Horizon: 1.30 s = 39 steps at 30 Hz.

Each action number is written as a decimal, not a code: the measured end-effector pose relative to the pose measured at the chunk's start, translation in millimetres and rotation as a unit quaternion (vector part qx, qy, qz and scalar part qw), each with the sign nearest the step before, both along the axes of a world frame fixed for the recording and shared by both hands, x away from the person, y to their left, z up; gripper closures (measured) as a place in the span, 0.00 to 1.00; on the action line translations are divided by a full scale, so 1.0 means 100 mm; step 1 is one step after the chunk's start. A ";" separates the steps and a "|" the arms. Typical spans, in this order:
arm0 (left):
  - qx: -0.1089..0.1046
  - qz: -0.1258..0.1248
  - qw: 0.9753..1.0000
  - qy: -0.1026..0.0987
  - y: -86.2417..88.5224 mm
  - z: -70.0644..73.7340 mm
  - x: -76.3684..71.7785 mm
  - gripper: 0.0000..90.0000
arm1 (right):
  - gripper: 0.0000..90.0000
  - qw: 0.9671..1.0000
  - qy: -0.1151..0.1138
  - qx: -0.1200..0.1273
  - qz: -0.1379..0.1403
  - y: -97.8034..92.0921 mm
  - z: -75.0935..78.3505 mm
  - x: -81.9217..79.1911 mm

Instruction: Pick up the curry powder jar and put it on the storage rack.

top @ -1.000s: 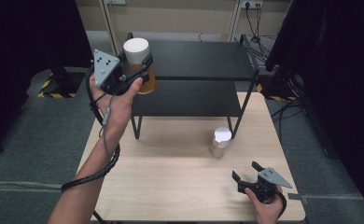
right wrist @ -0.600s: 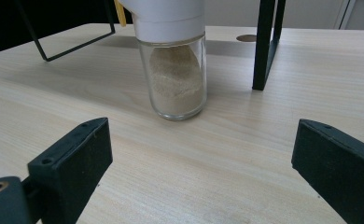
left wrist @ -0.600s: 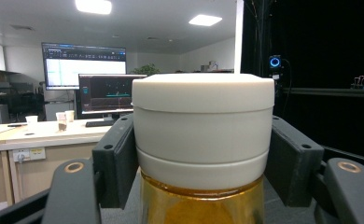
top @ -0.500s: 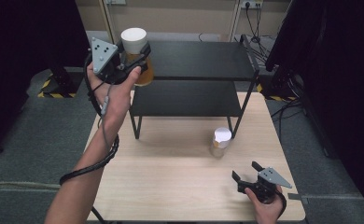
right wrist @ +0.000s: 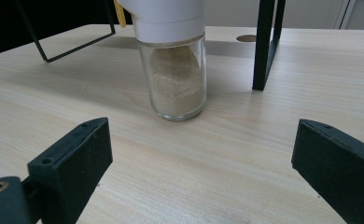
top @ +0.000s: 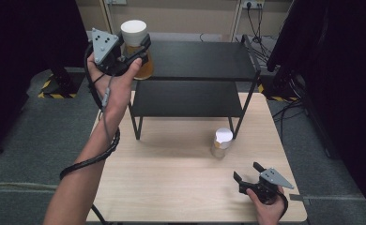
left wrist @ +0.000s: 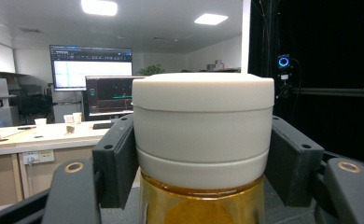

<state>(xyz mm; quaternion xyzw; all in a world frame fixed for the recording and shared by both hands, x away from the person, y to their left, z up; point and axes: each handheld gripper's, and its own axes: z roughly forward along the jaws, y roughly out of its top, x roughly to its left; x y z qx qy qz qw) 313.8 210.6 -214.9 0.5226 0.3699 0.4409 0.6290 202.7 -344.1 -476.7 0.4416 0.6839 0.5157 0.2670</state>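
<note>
An amber jar (top: 136,51) with a white lid (left wrist: 202,105) is held in the air by the left gripper (top: 133,49), at the left end of the black two-tier shelf (top: 195,61) and level with its top tier. In the left gripper view the black jaws are pressed against both sides of the jar just under the lid, with amber glass visible below. No label or writing can be read on the jar or its lid.

The left hand (top: 115,79) is raised beside the shelf's left end, and a grey three-cornered plate (top: 102,44) is carried on top of the gripper. A black cable (top: 94,154) is trailed down along the forearm.

In front of the shelf, near its right front leg, a small glass jar (top: 221,143) with a white cap is stood upright on the wooden table (top: 171,187). In the right gripper view (right wrist: 178,79) it is seen to be partly filled with a pale beige powder; no label is seen on it.

Nearer the table's front edge than the small jar, the right gripper (top: 247,174) is held low by the right hand (top: 265,208), its jaws spread wide with nothing between them and pointed toward the small jar.

Beyond the shelf, in the left gripper view, monitors (left wrist: 91,74) are lit on a desk, but their contents are too small to be read.
</note>
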 end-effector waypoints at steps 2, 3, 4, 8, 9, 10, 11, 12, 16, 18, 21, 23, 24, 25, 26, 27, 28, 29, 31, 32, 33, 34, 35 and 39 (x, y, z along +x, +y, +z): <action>0.000 0.002 1.000 0.001 -0.01 0.01 0.02 0.38 | 0.06 1.000 0.001 0.000 0.000 0.00 0.00 0.00; 0.001 0.003 1.000 0.001 -0.01 0.02 0.03 0.38 | 0.06 1.000 0.001 0.000 0.000 0.00 0.00 0.00; 0.001 0.004 1.000 0.002 -0.01 0.02 0.04 0.38 | 0.06 1.000 0.001 0.000 0.000 0.00 0.00 0.00; 0.002 0.009 1.000 0.004 -0.03 0.04 0.10 0.38 | 0.06 1.000 0.000 0.001 0.000 0.00 0.00 0.00; 0.002 0.010 1.000 0.005 -0.03 0.05 0.11 0.38 | 0.06 1.000 0.000 0.000 0.001 0.00 0.00 0.00; 0.003 0.011 1.000 0.005 -0.03 0.05 0.13 0.38 | 0.06 1.000 0.000 0.000 0.001 0.00 0.00 0.00; 0.003 0.013 1.000 0.004 -0.03 0.05 0.14 0.38 | 0.06 1.000 0.000 0.000 0.001 0.00 0.00 0.00; 0.005 0.015 1.000 0.003 -0.03 0.05 0.15 0.38 | 0.06 1.000 0.000 0.001 0.001 0.00 0.00 0.00; 0.013 0.020 1.000 0.007 -0.03 0.05 0.21 0.38 | 0.06 1.000 0.000 0.001 0.001 -0.01 0.00 0.00; 0.010 0.021 1.000 0.007 -0.03 0.03 0.25 0.38 | 0.06 1.000 -0.001 0.000 0.002 0.00 0.00 0.00; 0.010 0.025 1.000 0.012 -0.02 0.03 0.29 0.38 | 0.06 1.000 -0.001 0.000 0.002 0.00 0.00 0.00; 0.009 0.028 0.999 0.015 -0.02 0.02 0.32 0.38 | 0.06 1.000 0.000 0.000 0.002 -0.01 0.00 0.00; 0.009 0.029 0.999 0.017 -0.02 0.01 0.34 0.38 | 0.06 1.000 0.000 0.000 0.002 0.00 0.00 0.00; 0.010 0.031 0.999 0.018 -0.01 0.01 0.35 0.37 | 0.06 1.000 0.000 0.000 0.003 0.00 0.00 0.00; 0.011 0.031 0.999 0.019 -0.01 0.00 0.37 0.38 | 0.06 1.000 0.000 0.000 0.003 0.00 0.00 0.00; 0.012 0.031 0.999 0.020 -0.01 0.00 0.38 0.38 | 0.06 1.000 0.000 0.000 0.003 0.00 0.00 0.00; 0.011 0.031 0.999 0.021 -0.01 0.00 0.40 0.38 | 0.06 1.000 0.000 0.000 0.003 -0.01 0.00 0.01; 0.010 0.032 0.999 0.022 -0.01 -0.01 0.41 0.38 | 0.06 1.000 0.000 -0.001 0.003 -0.01 0.00 0.01; 0.009 0.032 0.999 0.022 -0.02 -0.02 0.43 0.37 | 0.06 1.000 0.000 0.000 0.003 -0.01 0.00 0.00; 0.010 0.033 0.999 0.022 -0.02 -0.02 0.44 0.37 | 0.06 1.000 0.000 0.000 0.003 -0.01 0.00 0.01; 0.012 0.033 0.999 0.023 -0.02 -0.02 0.45 0.37 | 0.06 1.000 0.000 0.000 0.003 -0.01 0.00 0.01; 0.014 0.035 0.999 0.023 -0.03 -0.02 0.45 0.37 | 0.06 1.000 0.000 0.000 0.003 -0.01 0.00 0.01; 0.015 0.036 0.999 0.024 -0.03 -0.02 0.46 0.37 | 0.06 1.000 0.000 0.001 0.003 -0.01 0.00 0.01; 0.008 0.034 0.999 0.029 -0.03 -0.05 0.48 0.37 | 0.06 1.000 -0.001 0.000 0.004 -0.01 0.00 0.01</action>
